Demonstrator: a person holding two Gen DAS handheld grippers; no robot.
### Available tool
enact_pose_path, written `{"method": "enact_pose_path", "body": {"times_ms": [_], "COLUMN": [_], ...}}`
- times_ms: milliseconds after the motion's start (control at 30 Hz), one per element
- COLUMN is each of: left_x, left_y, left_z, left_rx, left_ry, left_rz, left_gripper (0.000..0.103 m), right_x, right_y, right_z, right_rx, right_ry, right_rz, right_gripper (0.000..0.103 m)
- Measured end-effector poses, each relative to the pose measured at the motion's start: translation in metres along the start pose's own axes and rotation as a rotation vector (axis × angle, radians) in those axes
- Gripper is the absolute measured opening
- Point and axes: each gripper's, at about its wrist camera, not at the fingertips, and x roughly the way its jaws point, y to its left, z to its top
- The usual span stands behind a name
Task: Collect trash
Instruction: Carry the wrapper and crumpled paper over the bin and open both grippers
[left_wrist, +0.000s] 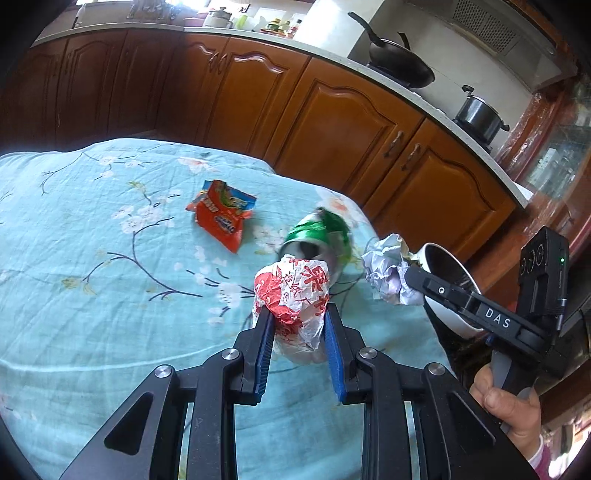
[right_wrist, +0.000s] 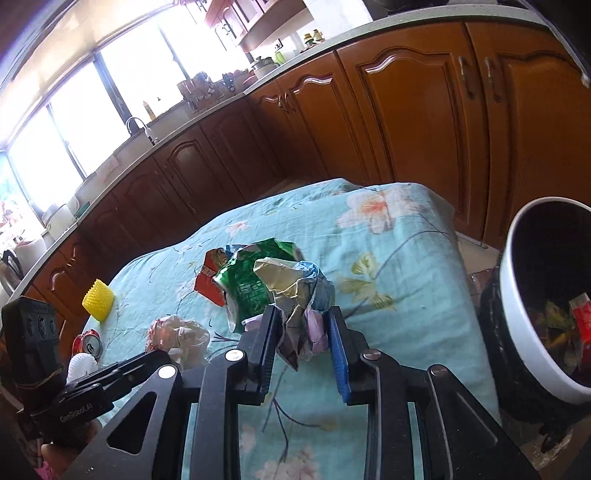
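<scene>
Daylight is flooding in through the windows (right_wrist: 92, 110) at upper left of the right wrist view, blowing them out to white. Cabinets (left_wrist: 332, 122) are bending along curved lines; corners are vignetting to black. The green can (left_wrist: 321, 236) is smearing with motion blur. Soft shadows are lying on the tablecloth (left_wrist: 92, 240).

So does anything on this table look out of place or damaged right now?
Yes. A green can lies crushed on its side on the floral tablecloth, beside a torn orange snack packet. In the right wrist view a red can also lies tipped over near the table's left edge. Both grippers are shut on crumpled paper.
</scene>
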Motion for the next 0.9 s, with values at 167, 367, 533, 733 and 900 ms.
{"method": "enact_pose_path", "body": {"times_ms": [167,367,533,733,900], "left_x": [0.005,0.017,0.031,0.046,0.059], "left_y": [-0.025,-0.054,-0.077,-0.105,-0.123], "left_z": [-0.003,-0.003,-0.001,0.001,0.001], "left_rx": [0.045,0.094,0.136,0.178,0.208], "left_ry": [0.015,0.037,0.05,0.064,0.078], "left_rz": [-0.045,-0.078,-0.1,-0.127,-0.143], "left_gripper": [0.025,0.025,0.025,0.025,0.025], "right_x": [-0.024,-0.053,-0.076,-0.096,-0.106], "right_y": [-0.024,-0.047,-0.068,-0.093,-0.11], "right_z": [-0.012,-0.02,-0.022,-0.025,-0.028], "right_rx": [0.039,0.069,0.097,0.137,0.169], "right_ry": [-0.018,-0.048,-0.078,-0.106,-0.12], "right_rz": [-0.034,-0.069,-0.098,-0.128,-0.149], "right_gripper": [0.027,0.027,0.027,0.027,0.027]}}
